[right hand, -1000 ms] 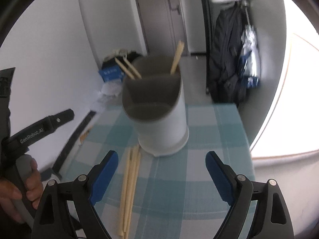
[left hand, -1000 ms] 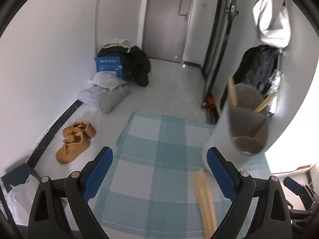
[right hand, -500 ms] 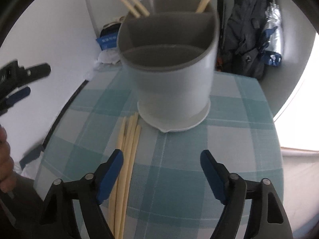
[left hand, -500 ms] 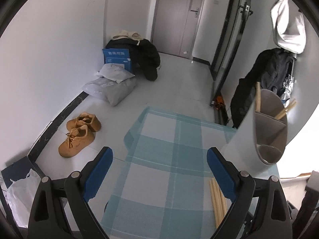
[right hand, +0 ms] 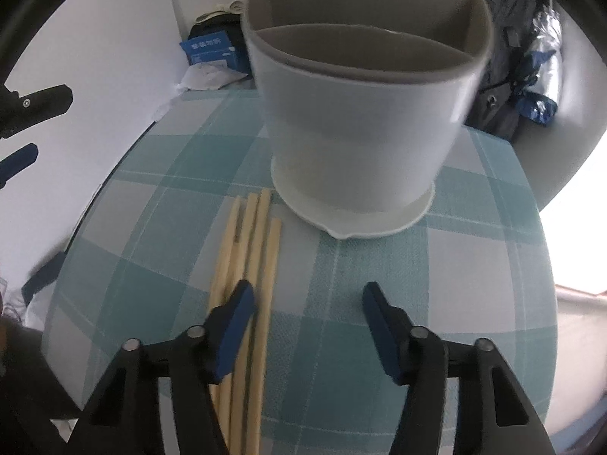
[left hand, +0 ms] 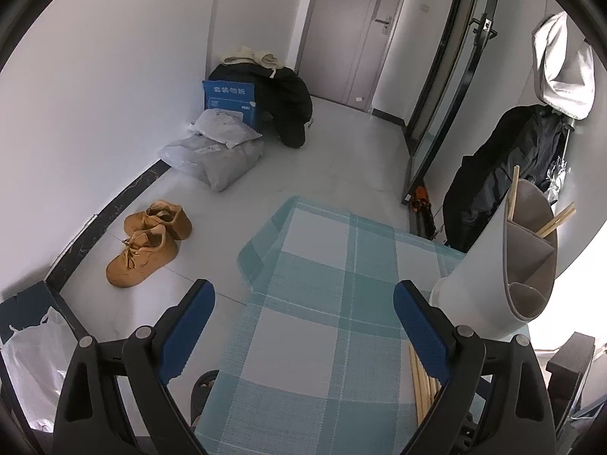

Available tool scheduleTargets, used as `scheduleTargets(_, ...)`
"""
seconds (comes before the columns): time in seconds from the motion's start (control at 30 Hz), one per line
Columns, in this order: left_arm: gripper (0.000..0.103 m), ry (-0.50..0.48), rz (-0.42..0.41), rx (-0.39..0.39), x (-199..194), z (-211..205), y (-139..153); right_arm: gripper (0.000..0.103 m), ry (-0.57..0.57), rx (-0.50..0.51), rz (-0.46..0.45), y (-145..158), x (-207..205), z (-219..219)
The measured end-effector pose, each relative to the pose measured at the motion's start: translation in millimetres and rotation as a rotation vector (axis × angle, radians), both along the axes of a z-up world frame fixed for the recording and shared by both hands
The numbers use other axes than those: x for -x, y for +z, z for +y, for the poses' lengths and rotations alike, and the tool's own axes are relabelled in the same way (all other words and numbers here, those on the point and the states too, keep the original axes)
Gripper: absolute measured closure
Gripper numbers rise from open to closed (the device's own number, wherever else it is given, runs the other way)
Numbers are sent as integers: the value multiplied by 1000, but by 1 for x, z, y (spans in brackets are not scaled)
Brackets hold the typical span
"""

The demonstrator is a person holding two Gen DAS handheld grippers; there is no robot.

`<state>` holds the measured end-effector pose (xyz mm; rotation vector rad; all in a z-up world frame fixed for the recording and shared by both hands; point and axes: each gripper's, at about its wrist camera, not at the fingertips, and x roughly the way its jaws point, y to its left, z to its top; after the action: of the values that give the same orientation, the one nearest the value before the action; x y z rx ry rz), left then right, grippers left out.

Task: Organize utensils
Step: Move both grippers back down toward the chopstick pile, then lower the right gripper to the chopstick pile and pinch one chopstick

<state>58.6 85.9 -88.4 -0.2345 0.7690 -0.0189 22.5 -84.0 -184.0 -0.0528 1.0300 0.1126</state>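
Note:
A pale grey utensil holder [right hand: 364, 121] with divided compartments stands on the teal checked tablecloth [right hand: 436, 265]; a few chopsticks [left hand: 555, 220] stick out of its far compartments. Several loose wooden chopsticks [right hand: 261, 235] lie side by side in front of it, to the left. My right gripper [right hand: 307, 297] hangs low over the cloth with its jaws closing; its left finger is above the bundle and the rightmost stick lies just inside the gap, untouched by the pads. My left gripper [left hand: 303, 307] is open and empty, left of the holder [left hand: 489, 284], with the loose chopsticks [left hand: 417, 375] under its right finger.
The table's far edge drops to a grey floor with tan shoes [left hand: 148, 242], grey bags [left hand: 216, 151], a blue box [left hand: 229, 100] and a dark coat [left hand: 280, 102]. Jackets [left hand: 504, 174] hang at right. A door [left hand: 356, 30] is behind.
My right gripper has come down close to the cloth and toward the holder, and its jaws have narrowed. The left gripper has drifted left, so the holder now sits at its view's right edge.

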Motion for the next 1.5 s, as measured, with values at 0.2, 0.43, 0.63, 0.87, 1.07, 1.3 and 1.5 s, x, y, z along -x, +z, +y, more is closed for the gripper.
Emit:
scheduleTargets(0.2, 10, -10, 32, 24, -4, 2, -4, 74, 47, -10, 19, 2, 1, 9)
scheduleTargets(0.43, 10, -8, 57, 60, -6, 8, -6, 89, 46, -4, 59, 1, 8, 4)
scheduleTargets(0.63, 10, -2, 78, 66, -7, 9, -8, 96, 93, 25, 76, 7, 24, 5)
scheduleTargets(0.87, 10, -2, 92, 84, -6, 11, -8, 96, 156, 29, 119, 7, 35, 1)
scheduleTargets(1.07, 10, 2, 125, 128, -4, 15, -13, 92, 184, 68, 87, 3, 6, 15)
scheduleTargets(1.3, 10, -5, 164, 119, -5, 17, -20, 94, 160, 31, 59, 1, -21, 22)
scheduleTargets(1.5, 10, -127, 254, 95, -3, -5, -35, 97, 101, -96, 19, 19, -21, 0)
